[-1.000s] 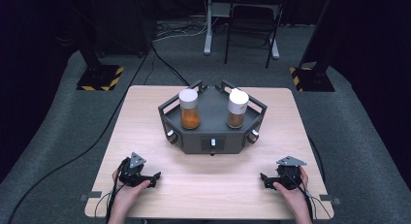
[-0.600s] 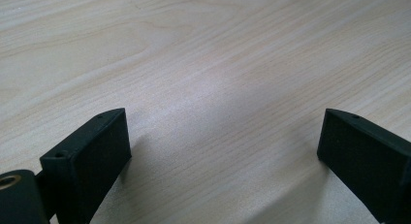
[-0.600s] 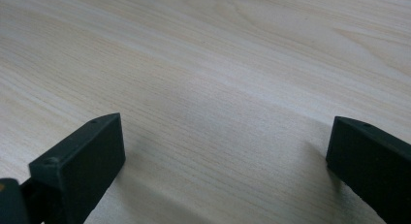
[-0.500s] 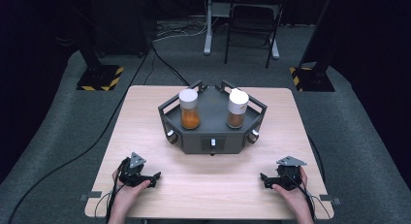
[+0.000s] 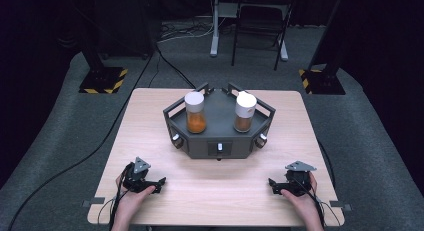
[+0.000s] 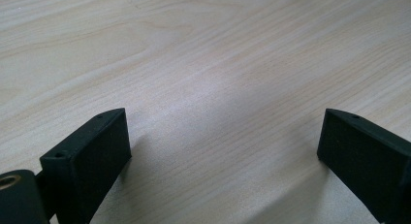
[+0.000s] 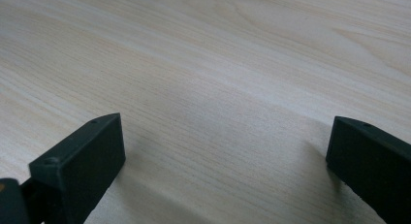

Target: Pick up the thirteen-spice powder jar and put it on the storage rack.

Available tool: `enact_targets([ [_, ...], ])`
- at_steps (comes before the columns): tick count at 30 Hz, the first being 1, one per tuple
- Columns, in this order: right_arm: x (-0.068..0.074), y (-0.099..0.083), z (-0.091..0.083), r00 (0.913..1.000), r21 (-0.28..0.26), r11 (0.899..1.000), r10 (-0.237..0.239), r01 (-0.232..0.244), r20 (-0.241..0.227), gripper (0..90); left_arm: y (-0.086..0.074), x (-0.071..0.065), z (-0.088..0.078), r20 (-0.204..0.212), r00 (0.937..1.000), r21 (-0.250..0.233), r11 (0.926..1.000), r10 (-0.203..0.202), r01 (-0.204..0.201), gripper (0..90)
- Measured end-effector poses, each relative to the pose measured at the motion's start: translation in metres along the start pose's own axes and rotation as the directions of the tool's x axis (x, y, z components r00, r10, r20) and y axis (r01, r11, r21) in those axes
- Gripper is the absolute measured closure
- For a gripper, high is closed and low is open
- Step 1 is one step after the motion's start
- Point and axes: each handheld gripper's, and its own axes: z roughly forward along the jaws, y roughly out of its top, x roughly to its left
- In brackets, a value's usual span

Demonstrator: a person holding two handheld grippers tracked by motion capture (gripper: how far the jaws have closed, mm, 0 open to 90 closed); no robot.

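Observation:
A dark grey tray-like stand [image 5: 218, 143] sits at the middle of the wooden table [image 5: 210, 191]. Two clear jars with white lids stand on it: one with orange powder [image 5: 195, 112] at left, one with brownish powder [image 5: 245, 112] at right. My left gripper [image 5: 161, 183] rests on the table near the front left, held by a hand, open with bare wood between its jaws [image 6: 223, 136]. My right gripper [image 5: 271, 185] rests near the front right, also open over bare wood [image 7: 225, 141]. Both are well short of the stand.
The stand has round knobs [image 5: 177, 141] at its front corners and a small front panel [image 5: 219, 148]. Beyond the table are a chair [image 5: 260, 21], a pole base [image 5: 215, 46], two hazard-striped stand feet [image 5: 102, 81] and cables on grey carpet.

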Motion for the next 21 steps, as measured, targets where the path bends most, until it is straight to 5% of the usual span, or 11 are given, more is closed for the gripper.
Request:
enact_targets([
  [21, 0.0000, 0.0000, 0.0000, 1.0000, 0.000, 1.000, 0.000, 0.000, 0.000, 0.0, 0.0006, 0.0001, 0.0004, 0.002, 1.0000, 0.002, 1.0000, 0.002, -0.002, 4.0],
])
